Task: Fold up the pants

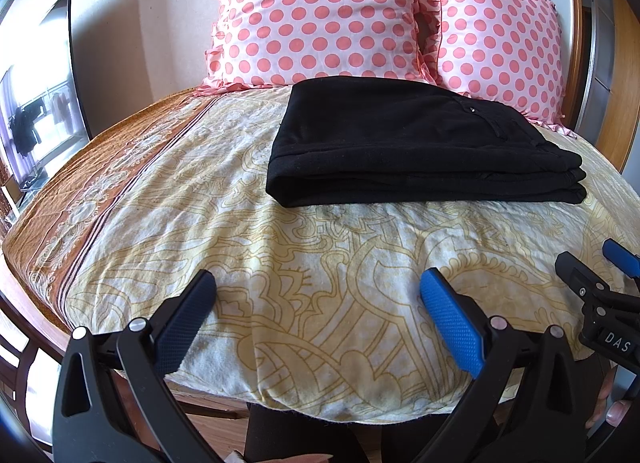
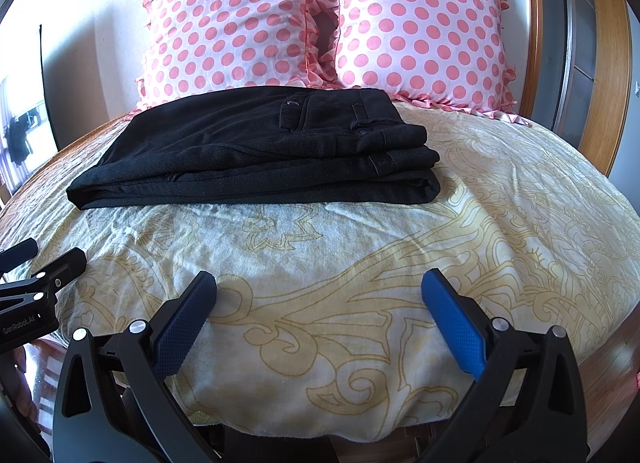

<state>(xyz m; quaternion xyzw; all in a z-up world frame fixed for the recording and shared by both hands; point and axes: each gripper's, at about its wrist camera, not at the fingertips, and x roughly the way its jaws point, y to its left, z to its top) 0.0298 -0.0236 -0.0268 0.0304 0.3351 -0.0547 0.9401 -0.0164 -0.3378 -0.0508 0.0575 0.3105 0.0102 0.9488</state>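
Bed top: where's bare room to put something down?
Free: the bedspread strip between the folded black pants and both open grippers, left gripper and right gripper; also right of the pants toward the bed edge. Crowded: behind the pants, which reach the polka-dot pillows.

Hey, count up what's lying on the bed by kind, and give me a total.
Polka-dot pillows: 2, left pillow and right pillow
Folded black pants: 1
Total: 3, all on the patterned bedspread
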